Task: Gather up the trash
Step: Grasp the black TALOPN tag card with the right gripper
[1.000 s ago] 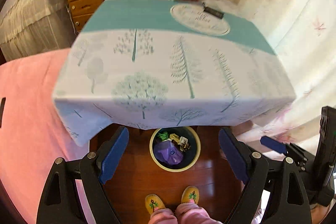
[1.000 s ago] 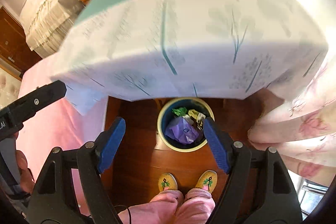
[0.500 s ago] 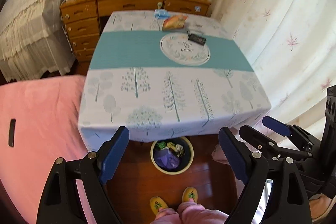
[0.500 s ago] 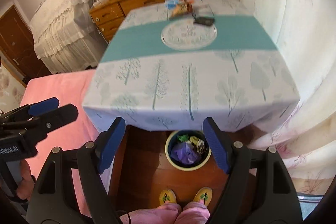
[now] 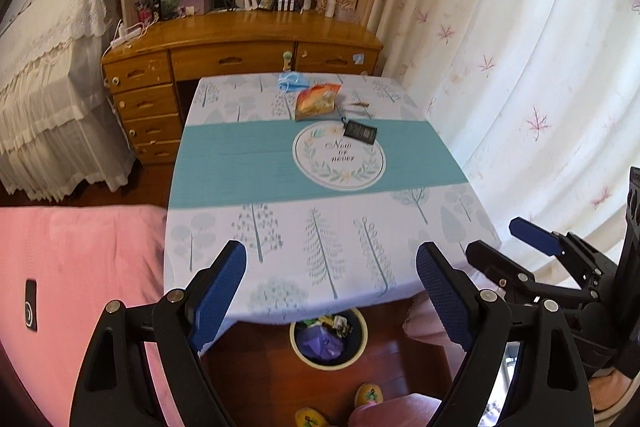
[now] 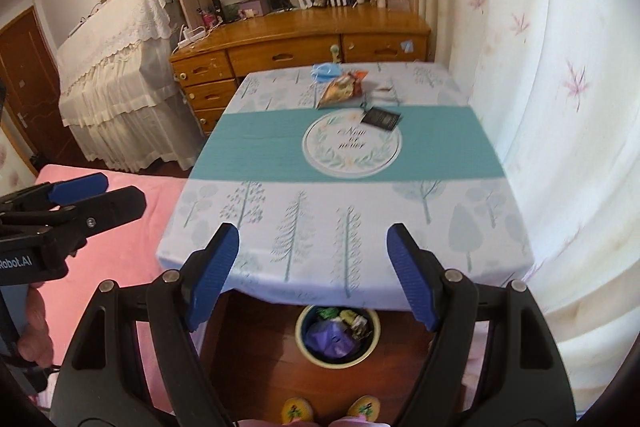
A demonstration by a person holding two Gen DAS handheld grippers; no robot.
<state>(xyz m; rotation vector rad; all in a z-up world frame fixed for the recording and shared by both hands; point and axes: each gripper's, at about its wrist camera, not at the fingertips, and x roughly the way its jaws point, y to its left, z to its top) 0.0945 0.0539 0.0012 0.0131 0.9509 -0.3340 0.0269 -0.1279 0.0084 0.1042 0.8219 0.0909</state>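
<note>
On the far part of the table [image 5: 280, 155] lie an orange snack bag [image 5: 317, 101], a blue face mask [image 5: 293, 83], a black tag [image 5: 361, 131] and a small pale wrapper [image 5: 360, 104]. They also show in the right wrist view: bag [image 6: 341, 89], mask [image 6: 326, 71], tag [image 6: 382, 118]. A bin [image 5: 329, 339] with trash in it stands on the floor under the near table edge, also in the right wrist view [image 6: 338, 335]. My left gripper [image 5: 330, 283] and right gripper [image 6: 312, 267] are both open and empty, above the near table edge.
A wooden desk with drawers [image 5: 240, 55] and bookshelves stands behind the table. A pink bed [image 5: 80, 267] is at the left, white curtains [image 5: 520, 87] at the right. A lace-covered piece of furniture [image 6: 120, 75] is far left. My feet in yellow slippers [image 6: 332, 409] are by the bin.
Both grippers have risen and tilted up from over the bin, so the whole table top and the desk behind it have come into view. Both stay open and empty.
</note>
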